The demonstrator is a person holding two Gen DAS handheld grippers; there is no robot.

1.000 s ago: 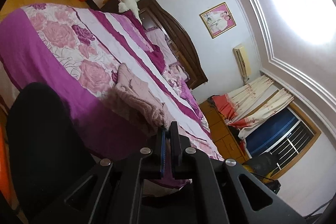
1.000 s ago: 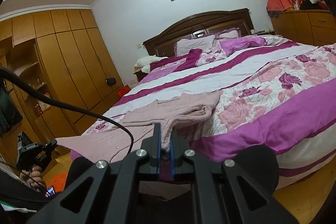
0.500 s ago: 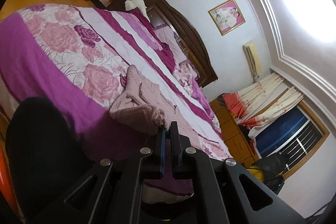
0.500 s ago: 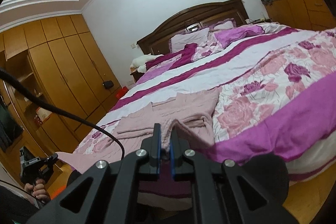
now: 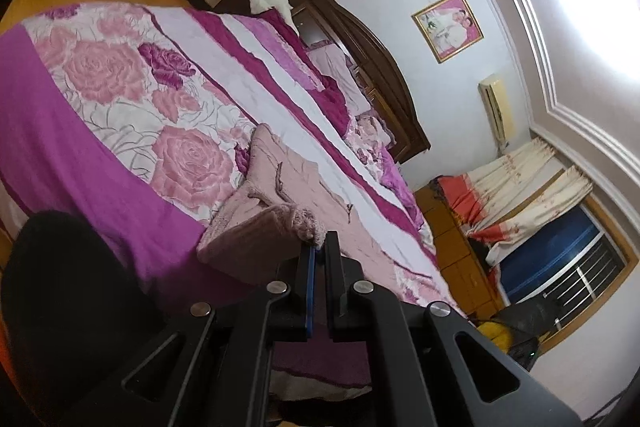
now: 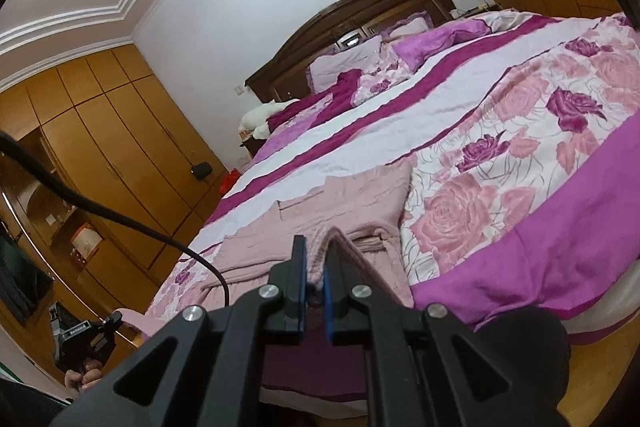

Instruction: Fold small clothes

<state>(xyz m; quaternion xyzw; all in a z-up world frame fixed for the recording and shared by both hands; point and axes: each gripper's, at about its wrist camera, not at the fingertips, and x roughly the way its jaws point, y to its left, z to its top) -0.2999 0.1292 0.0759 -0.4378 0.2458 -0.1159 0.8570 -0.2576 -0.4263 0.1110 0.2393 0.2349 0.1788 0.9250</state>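
A pink knitted garment (image 6: pixel 360 203) lies spread near the foot of the bed (image 6: pixel 560 243). My right gripper (image 6: pixel 316 253) is shut on a pinched ridge of its near edge, held just above the cloth. In the left wrist view the same garment (image 5: pixel 288 187) has its ribbed hem (image 5: pixel 256 231) doubled over. My left gripper (image 5: pixel 319 247) is shut on the fuzzy corner of that hem. At the lower left of the right wrist view, a hand (image 6: pixel 82 381) holds the black left gripper body beside the garment's far corner.
The bed has a purple and rose-patterned cover (image 5: pixel 104 75), with pillows at a dark wooden headboard (image 6: pixel 360 7). Wooden wardrobes (image 6: pixel 120 155) stand along the left wall. A black cable (image 6: pixel 120 217) crosses the right wrist view. Bare wooden floor (image 6: pixel 592 383) runs along the bed's foot.
Both grippers have carried the garment's near edge further in over the bed, so the hem now lies doubled over the garment. The right wrist view has rolled. Both stay shut.
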